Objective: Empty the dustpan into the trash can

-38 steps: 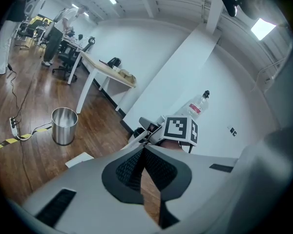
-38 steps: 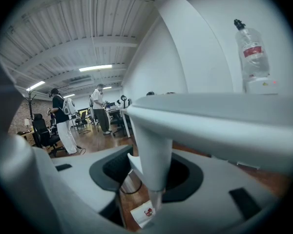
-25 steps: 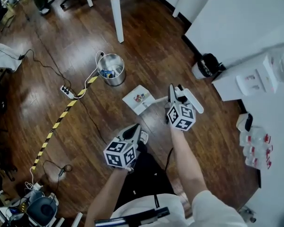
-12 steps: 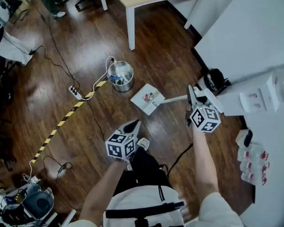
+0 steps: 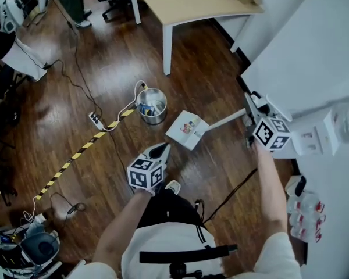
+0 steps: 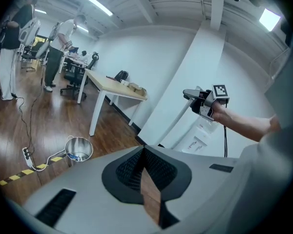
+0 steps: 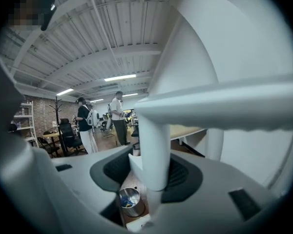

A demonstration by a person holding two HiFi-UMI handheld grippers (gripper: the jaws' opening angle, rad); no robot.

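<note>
Dustpan [image 5: 187, 130] handle in right claw [image 5: 250, 110]

The head camera is looking steeply down from high above onto the dark wooden plank floor [image 5: 104, 57]. The left gripper camera is sitting close behind the left tongs [image 6: 144, 150] and facing almost level across the room. The right gripper camera is peering past the right tongs [image 7: 147, 172], with the long white dustpan handle [image 7: 154, 145] crowding its lens. All three views are sharing the shiny round metal trash can [image 5: 152, 105] [image 6: 79, 148] [image 7: 129, 199] and the pale wood-topped, white-legged desk [image 5: 186, 4] [image 6: 110, 84] [image 7: 185, 130].
</note>
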